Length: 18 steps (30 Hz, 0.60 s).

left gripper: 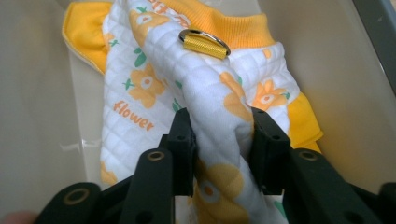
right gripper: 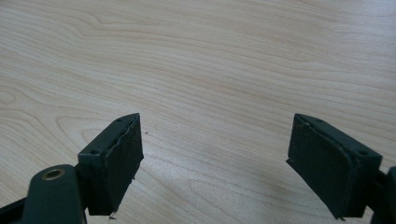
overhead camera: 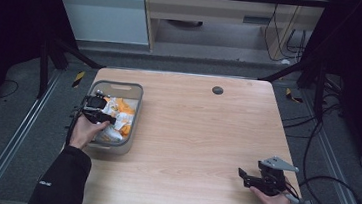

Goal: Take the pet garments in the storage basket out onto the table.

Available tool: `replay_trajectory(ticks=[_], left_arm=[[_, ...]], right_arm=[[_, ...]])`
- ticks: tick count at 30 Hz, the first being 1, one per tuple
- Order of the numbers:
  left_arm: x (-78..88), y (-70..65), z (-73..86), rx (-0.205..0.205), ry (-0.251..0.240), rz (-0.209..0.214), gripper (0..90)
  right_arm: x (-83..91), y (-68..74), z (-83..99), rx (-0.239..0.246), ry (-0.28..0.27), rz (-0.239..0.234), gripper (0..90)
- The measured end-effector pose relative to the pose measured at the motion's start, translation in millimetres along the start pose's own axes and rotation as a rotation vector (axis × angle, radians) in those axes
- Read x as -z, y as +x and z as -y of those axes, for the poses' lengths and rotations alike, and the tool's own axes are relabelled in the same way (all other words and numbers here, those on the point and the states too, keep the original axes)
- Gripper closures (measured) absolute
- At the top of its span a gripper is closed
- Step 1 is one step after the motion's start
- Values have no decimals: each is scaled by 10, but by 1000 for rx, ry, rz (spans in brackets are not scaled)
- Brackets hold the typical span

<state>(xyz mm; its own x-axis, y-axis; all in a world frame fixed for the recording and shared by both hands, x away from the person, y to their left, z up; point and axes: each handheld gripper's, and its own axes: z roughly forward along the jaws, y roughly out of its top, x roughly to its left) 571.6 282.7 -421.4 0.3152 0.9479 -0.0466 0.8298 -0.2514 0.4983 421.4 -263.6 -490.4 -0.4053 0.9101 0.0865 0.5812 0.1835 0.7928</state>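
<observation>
Pinching the quilted garment (left gripper: 219, 121), left gripper (left gripper: 219, 140) inside bin (overhead camera: 137, 90).

Flowered quilted garment (left gripper: 187, 88), bunched in bin (overhead camera: 139, 98)

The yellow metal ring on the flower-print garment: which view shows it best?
The left gripper view. There the ring sits close and sharp on the quilted garment, just beyond the fold that the left claw pinches. The high view shows the garment small in the bin, the ring too small to tell. The right gripper view faces bare table.
</observation>
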Motion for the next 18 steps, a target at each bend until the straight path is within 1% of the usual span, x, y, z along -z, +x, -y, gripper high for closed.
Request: replay_trajectory(ticks=[4,8,14,18], left_arm=[[10,5,1,4,-6,9,724],[52,8,-2,-4,-6,20,748],[195,22,-35,-6,-35,27,763],[277,17,-48,-10,-46,30,768]], right_arm=[[-1,-3,1,3,1,0,176],[0,-2,0,3,-1,1,173],[1,-2,-1,3,-1,2,174],[3,-2,-1,3,-2,3,174]])
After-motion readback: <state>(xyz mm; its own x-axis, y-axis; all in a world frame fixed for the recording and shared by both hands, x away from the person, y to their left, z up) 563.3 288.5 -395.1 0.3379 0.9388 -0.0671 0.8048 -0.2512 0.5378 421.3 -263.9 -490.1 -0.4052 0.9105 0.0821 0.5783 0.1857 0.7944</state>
